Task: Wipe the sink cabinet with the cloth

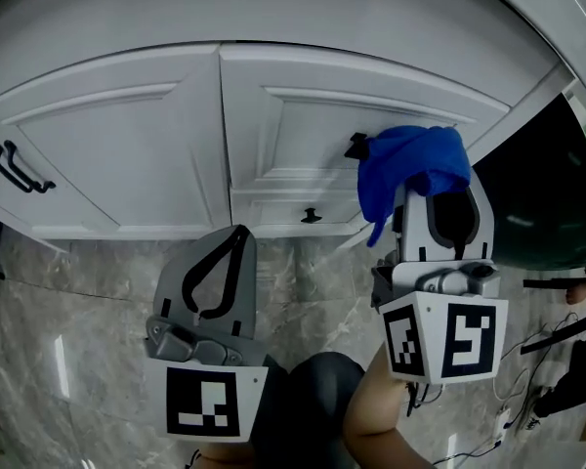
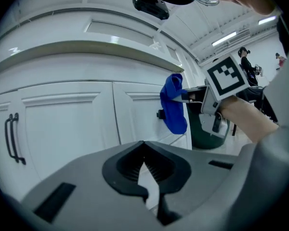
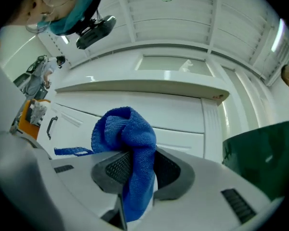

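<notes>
Right tool (image 3: 137, 165) is clamped on the cloth (image 1: 410, 169). The blue fabric is pinched between its 2 jaws, bunching out above them and trailing below. Left tool (image 2: 144, 165) has its jaws closed together on nothing and hangs lower and further back over the marble floor (image 1: 98, 301), well apart from the work.

The step in hand looks like bringing the cloth onto the right door (image 1: 313, 135) of the sink cabinet (image 1: 127, 154) for a wiping pass. To do it well, the person should press the bunched pad flat against the panel, so that fabric rather than the jaw tips meets the paint. The strokes should be long and overlapping, following the raised moulding. The black knob (image 1: 313, 215) and the second dark fitting (image 1: 356, 147) beside the cloth could snag the loose tail, so the strokes should go around them. The grip should be kept firm, since the fabric sits only in a narrow pinch.

The cloth sits at the tip of the right tool, in front of the right-hand part of that door and just beside the dark fitting. Whether it already touches the panel cannot be told from these views. The left door with its bar handle (image 1: 20, 169) lies well to the left, and a dark green bin (image 1: 537, 203) stands to the right of the cabinet.
</notes>
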Action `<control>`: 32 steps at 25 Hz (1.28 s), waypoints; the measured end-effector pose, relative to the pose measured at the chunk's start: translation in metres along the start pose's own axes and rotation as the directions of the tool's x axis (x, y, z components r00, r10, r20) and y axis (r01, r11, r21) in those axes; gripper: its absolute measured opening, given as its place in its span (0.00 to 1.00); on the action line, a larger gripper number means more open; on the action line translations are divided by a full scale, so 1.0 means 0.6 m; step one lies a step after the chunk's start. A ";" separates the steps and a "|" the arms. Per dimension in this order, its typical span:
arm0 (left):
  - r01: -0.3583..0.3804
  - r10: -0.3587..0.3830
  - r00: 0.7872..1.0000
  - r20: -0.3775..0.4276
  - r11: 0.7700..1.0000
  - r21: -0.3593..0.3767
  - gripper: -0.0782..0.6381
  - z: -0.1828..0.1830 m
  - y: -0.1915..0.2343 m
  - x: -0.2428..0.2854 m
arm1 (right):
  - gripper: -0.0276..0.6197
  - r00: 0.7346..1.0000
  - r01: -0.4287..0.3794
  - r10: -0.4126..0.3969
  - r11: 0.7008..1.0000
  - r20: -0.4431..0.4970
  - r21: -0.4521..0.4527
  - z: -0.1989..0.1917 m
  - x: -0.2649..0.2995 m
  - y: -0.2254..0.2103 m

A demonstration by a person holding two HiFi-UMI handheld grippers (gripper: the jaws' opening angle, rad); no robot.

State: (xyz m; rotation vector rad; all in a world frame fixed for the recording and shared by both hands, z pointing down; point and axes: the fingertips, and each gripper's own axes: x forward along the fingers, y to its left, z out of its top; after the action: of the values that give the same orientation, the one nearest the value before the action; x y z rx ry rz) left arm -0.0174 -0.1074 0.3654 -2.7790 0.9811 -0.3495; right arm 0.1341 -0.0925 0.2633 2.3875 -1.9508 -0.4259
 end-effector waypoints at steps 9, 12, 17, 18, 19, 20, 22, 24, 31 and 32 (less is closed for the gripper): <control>-0.105 0.106 0.994 -0.005 0.978 -0.178 0.11 -0.016 0.045 -0.045 | 0.22 0.933 -0.346 0.351 0.935 -0.080 0.076 -0.048 0.008 0.225; -0.142 0.143 0.990 -0.013 0.969 -0.200 0.11 -0.021 0.060 -0.056 | 0.22 0.931 -0.340 0.348 0.936 -0.109 0.087 -0.082 0.017 0.243; -0.117 0.117 0.993 -0.010 0.977 -0.179 0.11 -0.022 0.057 -0.050 | 0.22 0.932 -0.332 0.333 0.943 -0.145 0.035 -0.133 0.033 0.258; -0.108 0.108 0.994 -0.010 0.977 -0.182 0.11 -0.023 0.055 -0.048 | 0.22 0.930 -0.339 0.338 0.941 -0.145 0.015 -0.137 0.036 0.263; -0.102 0.101 0.995 -0.011 0.977 -0.185 0.11 -0.025 0.054 -0.046 | 0.22 0.929 -0.345 0.340 0.939 -0.144 -0.007 -0.140 0.040 0.269; -0.097 0.096 0.995 -0.014 0.977 -0.188 0.11 -0.026 0.052 -0.044 | 0.22 0.930 -0.347 0.340 0.938 -0.140 -0.028 -0.141 0.044 0.272; -0.092 0.090 0.996 -0.018 0.977 -0.194 0.11 -0.029 0.050 -0.040 | 0.22 0.934 -0.341 0.332 0.938 -0.130 -0.059 -0.140 0.048 0.274; -0.090 0.088 0.996 -0.020 0.977 -0.193 0.11 -0.031 0.050 -0.036 | 0.22 0.938 -0.333 0.325 0.941 -0.121 -0.053 -0.139 0.049 0.273; -0.058 0.054 0.998 -0.031 0.982 -0.181 0.11 -0.033 0.036 -0.026 | 0.22 0.939 -0.327 0.325 0.945 -0.111 -0.005 -0.140 0.048 0.265; -0.054 0.049 0.998 -0.028 0.981 -0.185 0.11 -0.032 0.033 -0.025 | 0.22 0.941 -0.323 0.322 0.946 -0.106 0.010 -0.140 0.049 0.262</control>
State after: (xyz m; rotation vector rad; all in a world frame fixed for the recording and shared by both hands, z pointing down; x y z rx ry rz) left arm -0.0457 -0.1151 0.3765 -2.9138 1.1439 -0.2972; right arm 0.0082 -0.1667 0.3688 1.9826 -2.2277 -0.2824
